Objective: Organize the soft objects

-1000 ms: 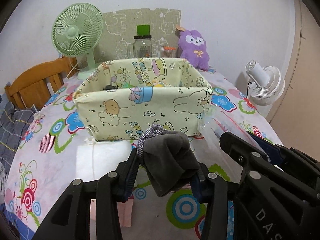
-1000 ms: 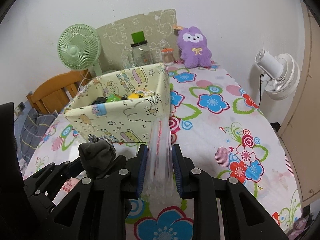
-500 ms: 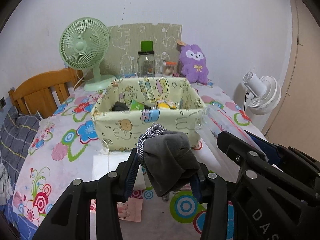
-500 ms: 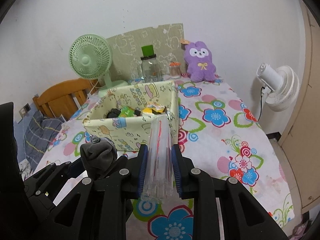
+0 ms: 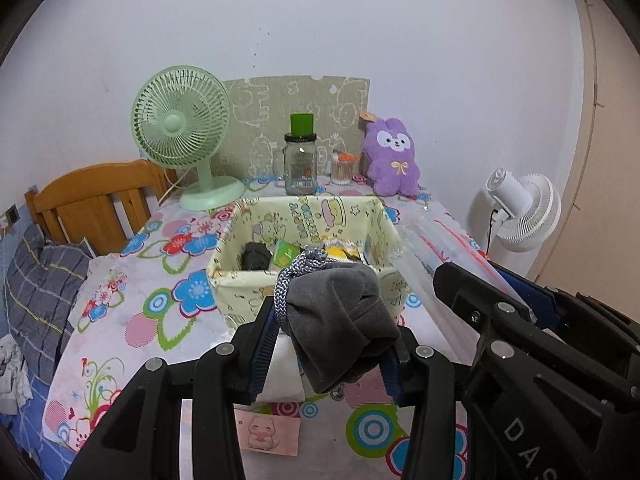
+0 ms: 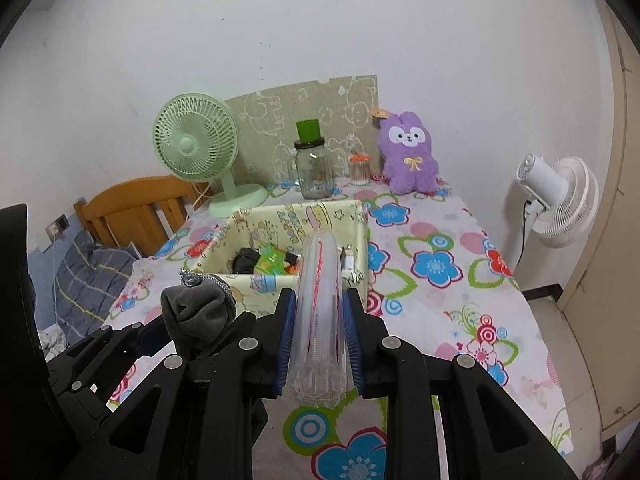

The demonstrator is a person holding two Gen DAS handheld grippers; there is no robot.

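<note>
My left gripper (image 5: pixel 326 334) is shut on a rolled grey sock (image 5: pixel 344 328) with a speckled cuff, held above the table in front of the yellow cartoon-print fabric box (image 5: pixel 236 280). My right gripper (image 6: pixel 318 334) is shut on a clear plastic pack of straws (image 6: pixel 320 304) with red lines, pointing toward the box (image 6: pixel 248 284). The sock also shows in the right wrist view (image 6: pixel 198 316). The box holds a dark sock, a green packet and yellow items.
A green desk fan (image 5: pixel 182 136), a glass jar with a green cap (image 5: pixel 301 164), a small container and a purple plush rabbit (image 5: pixel 392 160) stand at the back of the flower-print table (image 5: pixel 120 304). A white fan (image 6: pixel 556 204) stands right. A wooden chair (image 5: pixel 92 204) is left.
Both grippers have risen and pulled back from the box with their loads; the box now looks smaller, farther and more seen from above.
</note>
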